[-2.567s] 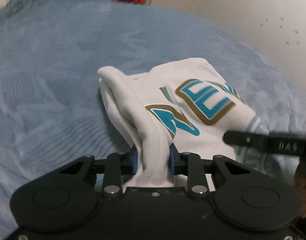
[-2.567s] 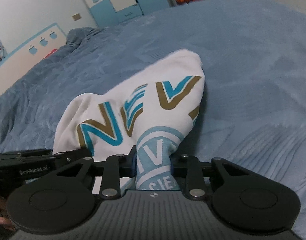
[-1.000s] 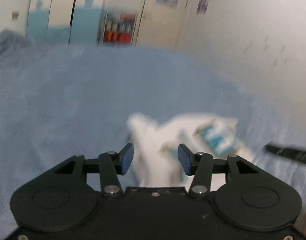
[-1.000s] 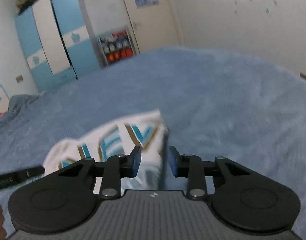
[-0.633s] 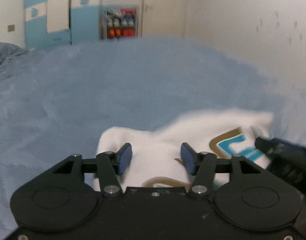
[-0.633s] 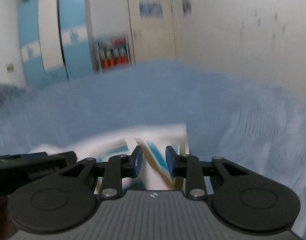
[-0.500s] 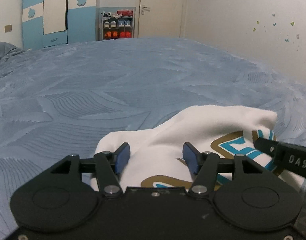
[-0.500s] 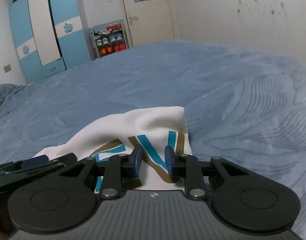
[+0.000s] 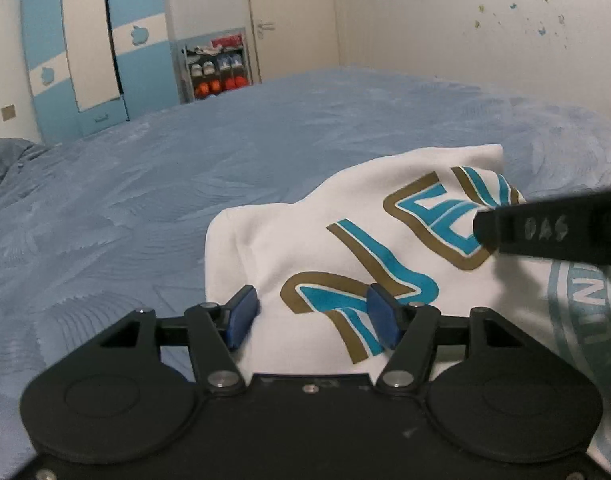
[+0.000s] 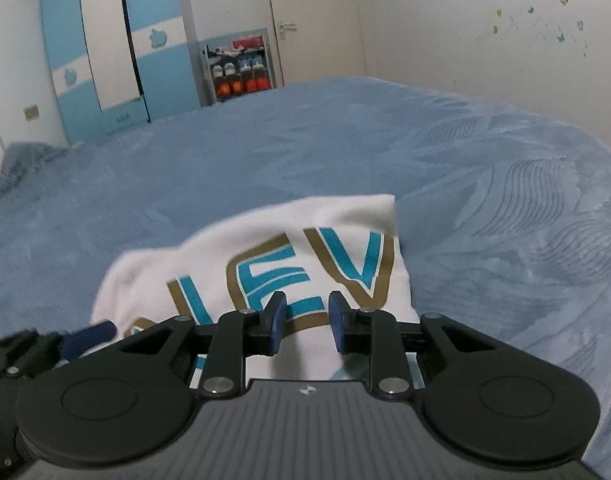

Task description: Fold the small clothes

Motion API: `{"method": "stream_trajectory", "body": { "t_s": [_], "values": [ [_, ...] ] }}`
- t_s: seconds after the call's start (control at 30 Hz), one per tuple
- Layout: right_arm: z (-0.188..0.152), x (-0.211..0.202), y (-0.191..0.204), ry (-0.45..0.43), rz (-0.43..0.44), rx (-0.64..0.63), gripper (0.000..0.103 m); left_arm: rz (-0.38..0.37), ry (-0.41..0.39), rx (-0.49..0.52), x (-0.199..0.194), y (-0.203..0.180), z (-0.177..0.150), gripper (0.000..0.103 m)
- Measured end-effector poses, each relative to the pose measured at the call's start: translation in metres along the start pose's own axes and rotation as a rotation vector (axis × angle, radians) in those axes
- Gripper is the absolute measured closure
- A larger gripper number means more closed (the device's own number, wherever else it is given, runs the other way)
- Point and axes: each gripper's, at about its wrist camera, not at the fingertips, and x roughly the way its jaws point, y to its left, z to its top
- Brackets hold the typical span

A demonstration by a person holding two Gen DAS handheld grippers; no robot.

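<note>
A small white garment [image 9: 345, 240] with teal and gold lettering lies folded in a soft heap on the blue bedspread [image 9: 185, 184]. My left gripper [image 9: 311, 316] is open, its blue pads standing wide over the garment's near edge and gripping nothing. From the right, the black finger of my right gripper [image 9: 545, 232] reaches across the print. In the right wrist view the garment [image 10: 305, 224] lies just ahead of my right gripper [image 10: 305, 326], which is open with a narrow gap and holds nothing. The left gripper's pad [image 10: 85, 336] shows at the lower left.
The bedspread [image 10: 465, 160] stretches far ahead and to both sides. A crumpled blue blanket [image 9: 5, 160] lies at the far left. Beyond the bed stand a blue-and-white wardrobe [image 10: 117, 52], a shoe rack [image 10: 237, 68] and a door [image 10: 313, 20]. A wall [image 9: 485, 40] runs along the right.
Both grippers were shut on the lifted garment; they have let go and now stand open. The garment has dropped flat onto the bed, and both cameras have levelled out behind it.
</note>
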Motion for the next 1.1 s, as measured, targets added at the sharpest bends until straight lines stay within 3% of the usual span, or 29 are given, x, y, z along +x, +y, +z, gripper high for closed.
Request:
{"method": "stream_trajectory", "body": {
  "t_s": [0.13,0.23,0.4,0.43,0.53,0.6,0.7,0.77,0.83,0.9,0.97,1.0,1.07,1.1],
  "values": [
    [0.003,-0.023,-0.016,-0.034,0.039,0.095,0.077,-0.008,0.026,-0.063,-0.029,0.014,0.016,0.041],
    [0.009,-0.053,-0.022,-0.052,0.014,0.109,0.076,0.02,0.02,-0.09,-0.059,0.022,0.026,0.041],
    [-0.013,-0.083,-0.028,-0.018,0.049,0.096,0.076,0.005,-0.026,-0.051,-0.111,0.019,0.008,0.041],
    [-0.021,-0.082,-0.026,0.014,0.048,0.082,0.076,-0.01,-0.008,-0.039,-0.114,0.016,0.0,0.041],
    [-0.041,-0.065,-0.018,0.086,0.018,0.007,0.076,-0.014,0.172,-0.009,-0.091,0.007,-0.029,0.04],
    [-0.039,-0.067,-0.017,0.087,0.026,0.015,0.075,-0.025,0.131,-0.056,-0.093,0.012,-0.038,0.039],
    [-0.024,-0.089,-0.025,0.063,0.101,0.097,0.074,-0.01,0.163,-0.071,-0.107,0.018,-0.028,0.04],
    [-0.021,-0.109,-0.019,0.036,0.085,0.059,0.074,0.025,0.138,-0.067,-0.125,0.021,-0.02,0.04],
    [-0.027,-0.124,-0.012,0.024,0.063,0.003,0.074,0.002,0.082,-0.078,-0.144,0.025,-0.022,0.04],
    [-0.039,-0.124,-0.006,0.074,0.06,-0.043,0.074,-0.047,0.101,-0.072,-0.148,0.027,-0.03,0.039],
    [-0.057,-0.109,-0.003,0.188,0.044,-0.065,0.074,-0.07,0.246,-0.028,-0.13,0.02,-0.048,0.038],
    [-0.067,-0.1,-0.003,0.237,0.033,-0.075,0.074,-0.059,0.274,0.017,-0.124,0.014,-0.057,0.037],
    [-0.075,-0.097,0.0,0.218,0.022,-0.12,0.073,-0.031,0.221,0.07,-0.131,0.006,-0.061,0.037],
    [-0.072,-0.098,0.003,0.219,0.014,-0.137,0.072,-0.019,0.232,0.081,-0.133,0.003,-0.057,0.037]
  ]
}}
